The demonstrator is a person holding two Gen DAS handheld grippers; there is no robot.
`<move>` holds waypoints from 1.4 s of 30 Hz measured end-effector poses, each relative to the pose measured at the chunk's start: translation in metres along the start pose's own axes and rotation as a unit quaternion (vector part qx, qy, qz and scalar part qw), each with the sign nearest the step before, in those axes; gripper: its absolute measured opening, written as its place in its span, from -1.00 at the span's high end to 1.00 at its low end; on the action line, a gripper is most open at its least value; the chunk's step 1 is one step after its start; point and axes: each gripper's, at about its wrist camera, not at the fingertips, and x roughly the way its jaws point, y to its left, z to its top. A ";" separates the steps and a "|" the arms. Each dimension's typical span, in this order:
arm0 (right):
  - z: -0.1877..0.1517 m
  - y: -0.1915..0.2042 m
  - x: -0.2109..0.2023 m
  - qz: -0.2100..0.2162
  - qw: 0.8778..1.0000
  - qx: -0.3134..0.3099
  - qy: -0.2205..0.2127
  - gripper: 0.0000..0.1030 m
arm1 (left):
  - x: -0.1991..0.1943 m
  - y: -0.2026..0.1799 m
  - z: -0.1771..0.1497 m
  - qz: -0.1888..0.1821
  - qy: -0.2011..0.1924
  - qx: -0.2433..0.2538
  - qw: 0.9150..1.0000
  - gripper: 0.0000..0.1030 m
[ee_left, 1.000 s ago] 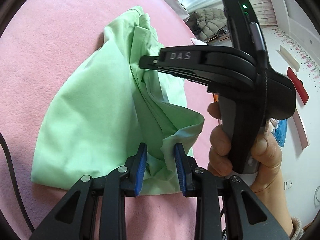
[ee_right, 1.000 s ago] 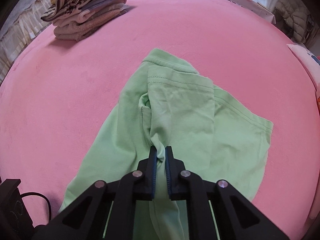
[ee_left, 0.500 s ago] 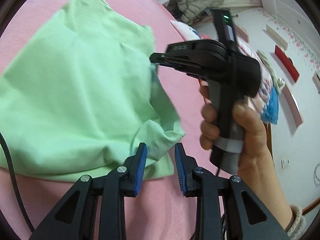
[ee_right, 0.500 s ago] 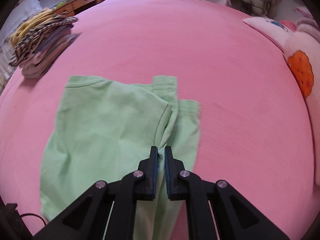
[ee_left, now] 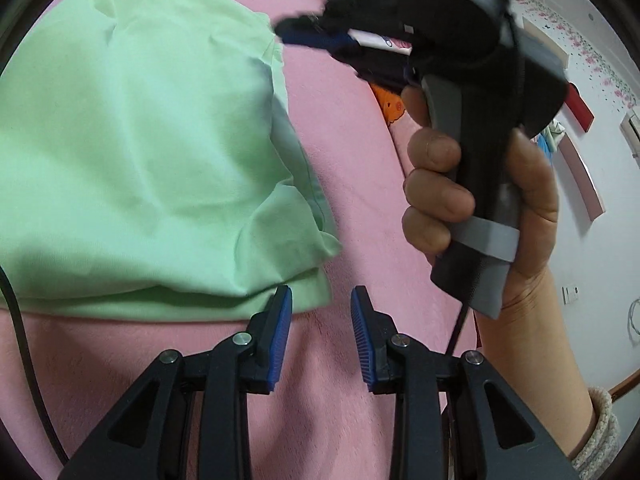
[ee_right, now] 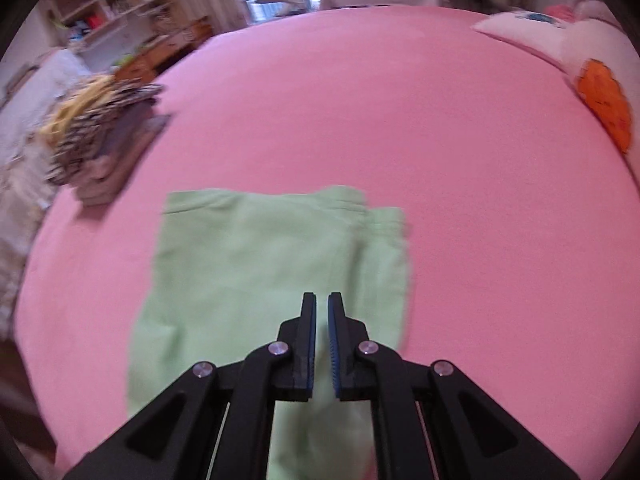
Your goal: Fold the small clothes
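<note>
A light green garment (ee_left: 140, 140) lies folded and flat on the pink bed (ee_left: 360, 168). My left gripper (ee_left: 321, 308) stands open just off the garment's near right corner, with only pink cover between its blue pads. In the same view a hand (ee_left: 440, 200) holds my right gripper (ee_left: 288, 28) in the air above the garment's right edge, with nothing hanging from it. The right wrist view looks down on the green garment (ee_right: 260, 272). There my right gripper (ee_right: 322, 312) is shut, its pads almost touching with no cloth caught between them.
A stack of folded clothes (ee_right: 100, 136) sits at the bed's far left edge. A white pillow with an orange patch (ee_right: 592, 80) lies at the far right. A black cable (ee_left: 16, 320) runs along the left side. Shelves and a window stand beyond the bed.
The right gripper let go of the green fabric and rose off it. The left gripper released the corner and drew back; the garment went from bunched to flat.
</note>
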 end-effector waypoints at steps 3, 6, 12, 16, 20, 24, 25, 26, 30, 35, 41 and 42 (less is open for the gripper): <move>-0.012 0.026 0.010 0.015 0.998 -0.052 0.027 0.89 | -0.011 0.006 0.001 0.000 -0.002 0.004 1.000 0.39; -0.033 0.036 0.026 -0.022 0.994 -0.089 0.057 0.89 | -0.022 0.009 0.002 0.013 0.003 0.012 1.000 0.30; -0.070 -0.002 0.025 -0.049 0.997 -0.022 0.062 1.00 | -0.066 0.023 0.007 0.038 -0.003 0.015 0.999 0.24; -0.092 -0.024 -0.006 -0.068 0.997 0.029 0.039 1.00 | -0.115 0.034 0.019 0.065 -0.028 0.020 0.997 0.10; -0.110 -0.028 -0.035 -0.068 0.996 0.059 0.020 0.90 | -0.170 0.048 0.049 0.105 -0.057 0.025 0.993 0.04; -0.131 -0.025 -0.069 -0.033 0.996 0.079 -0.004 0.63 | -0.200 0.061 0.081 0.144 -0.069 0.022 0.987 0.02; -0.135 -0.021 -0.074 -0.032 0.996 0.077 -0.009 0.51 | -0.206 0.066 0.084 0.147 -0.070 0.019 0.986 0.02; -0.141 -0.014 -0.080 -0.039 0.997 0.067 -0.015 0.25 | -0.210 0.069 0.086 0.152 -0.071 0.017 0.986 0.02; -0.151 0.006 -0.078 -0.058 0.998 0.022 -0.009 0.03 | -0.220 0.077 0.082 0.153 -0.071 0.013 0.986 0.00; -0.137 0.016 -0.065 -0.055 0.998 -0.013 0.002 0.03 | -0.201 0.081 0.065 0.150 -0.042 0.010 0.988 -0.01; -0.135 0.024 -0.048 -0.042 0.998 -0.043 0.033 0.32 | -0.177 0.090 0.046 0.160 -0.008 0.003 0.987 -0.01; -0.136 0.026 -0.044 -0.041 0.997 -0.048 0.041 0.47 | -0.173 0.092 0.044 0.164 -0.003 0.001 0.986 0.00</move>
